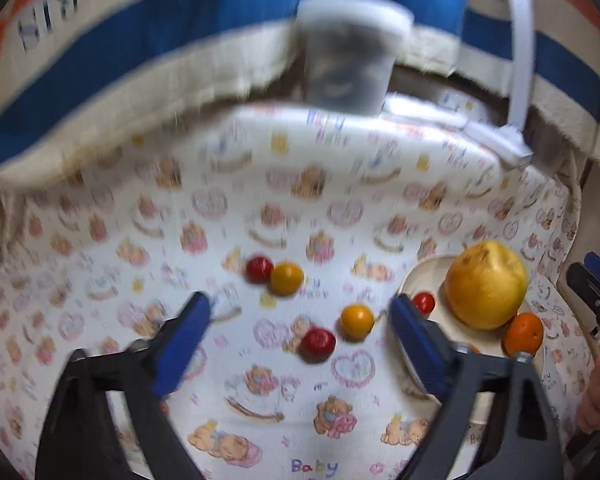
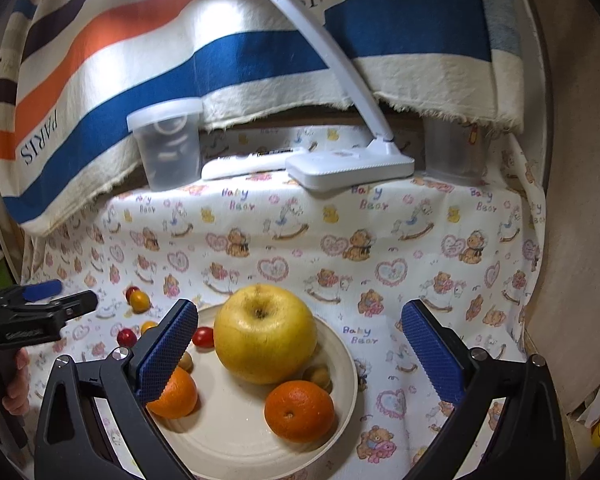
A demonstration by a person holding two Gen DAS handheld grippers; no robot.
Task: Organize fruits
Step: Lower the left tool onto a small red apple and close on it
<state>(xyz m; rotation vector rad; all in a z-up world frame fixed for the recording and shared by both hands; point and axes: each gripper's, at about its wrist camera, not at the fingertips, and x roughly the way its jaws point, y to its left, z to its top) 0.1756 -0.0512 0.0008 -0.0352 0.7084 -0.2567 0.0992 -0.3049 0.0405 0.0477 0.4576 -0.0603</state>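
Observation:
A cream plate (image 2: 236,444) holds a big yellow apple (image 2: 265,332), two oranges (image 2: 299,410) (image 2: 175,395), a red cherry tomato (image 2: 203,337) and small brown fruits (image 2: 318,376). On the cloth left of it lie two red tomatoes (image 1: 317,343) (image 1: 259,269) and two yellow ones (image 1: 356,322) (image 1: 287,278). My left gripper (image 1: 300,320) is open above the near red and yellow pair. The plate (image 1: 424,276) and apple (image 1: 486,284) are to its right. My right gripper (image 2: 300,332) is open and empty over the plate, its jaws either side of the apple.
A clear lidded tub (image 2: 166,144), a white desk lamp (image 2: 348,166) and a second clear cup (image 2: 456,148) stand at the back under a striped cloth (image 2: 220,52). The teddy-bear tablecloth (image 2: 380,240) covers the table. The left gripper (image 2: 40,312) shows at the right wrist view's left edge.

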